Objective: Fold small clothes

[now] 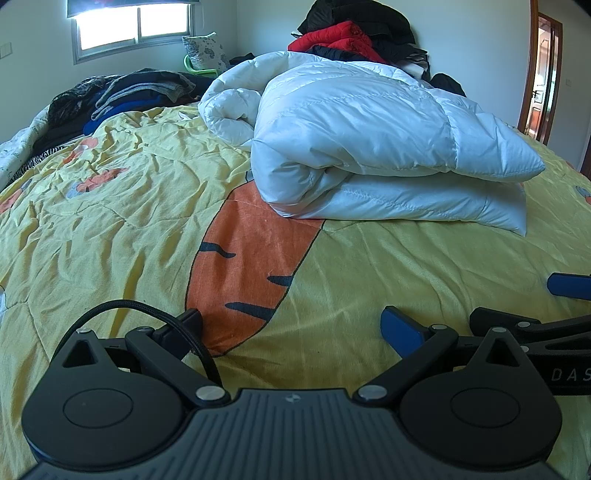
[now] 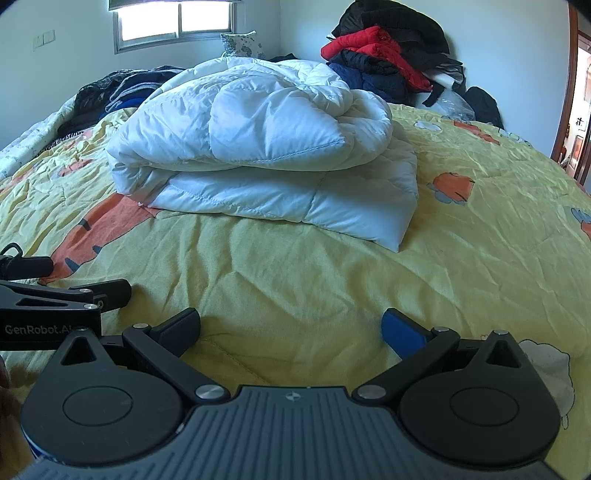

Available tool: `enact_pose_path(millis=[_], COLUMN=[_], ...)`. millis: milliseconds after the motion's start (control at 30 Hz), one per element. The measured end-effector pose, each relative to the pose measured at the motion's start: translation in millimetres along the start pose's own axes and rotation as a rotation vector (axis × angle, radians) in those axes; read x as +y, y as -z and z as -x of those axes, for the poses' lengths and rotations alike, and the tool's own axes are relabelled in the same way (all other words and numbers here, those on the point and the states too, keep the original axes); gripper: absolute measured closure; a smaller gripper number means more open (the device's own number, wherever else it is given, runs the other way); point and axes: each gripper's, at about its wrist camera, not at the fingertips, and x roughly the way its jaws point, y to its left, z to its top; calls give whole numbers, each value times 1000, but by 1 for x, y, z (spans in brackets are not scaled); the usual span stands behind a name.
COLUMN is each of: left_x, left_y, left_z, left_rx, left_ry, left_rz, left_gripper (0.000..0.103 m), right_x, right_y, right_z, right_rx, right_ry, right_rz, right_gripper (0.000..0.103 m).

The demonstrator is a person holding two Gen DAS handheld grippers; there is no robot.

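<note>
My left gripper (image 1: 295, 328) is open low over the yellow bedspread (image 1: 129, 206), nothing between its fingers. My right gripper (image 2: 291, 328) is open too, also empty, hovering over the bedspread (image 2: 332, 280). The right gripper's blue pad and black arm (image 1: 569, 284) show at the right edge of the left wrist view. The left gripper's arm (image 2: 55, 299) shows at the left of the right wrist view. A folded white quilt (image 1: 369, 147) (image 2: 266, 147) lies ahead of both. Dark clothes (image 1: 122, 92) (image 2: 122, 88) are piled at the far left of the bed. No small garment lies near the grippers.
A heap of red and black jackets (image 1: 354, 37) (image 2: 388, 48) sits against the far wall. A patterned pillow (image 1: 203, 50) stands under the window (image 1: 133, 26). A wooden door frame (image 1: 543, 74) is at the right. Orange tiger print (image 1: 251, 258) crosses the bedspread.
</note>
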Motion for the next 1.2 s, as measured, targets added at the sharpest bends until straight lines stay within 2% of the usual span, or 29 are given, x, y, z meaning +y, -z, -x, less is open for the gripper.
enact_pose_path(millis=[200, 433, 667, 933, 1033, 1200], left_x=[0, -3, -11, -12, -12, -15], left_y=[0, -7, -40, -81, -84, -75], left_z=[2, 16, 16, 7, 7, 6], left_rx=[8, 8, -41, -48, -43, -24], left_ry=[1, 44, 41, 35, 41, 56], left_rz=[-6, -9, -49, -49, -38, -46], left_gripper=[0, 0, 0, 0, 0, 0], right_x=[-1, -15, -26, -43, -47, -42], right_y=[0, -12, -36, -74, -85, -82], right_z=[3, 15, 23, 24, 24, 19], right_rx=[4, 29, -20, -52, -63, -36], right_ry=[-1, -46, -44, -61, -55, -50], right_rz=[-3, -124, -146, -165, -178, -160], right_gripper=[2, 1, 1, 1, 1, 1])
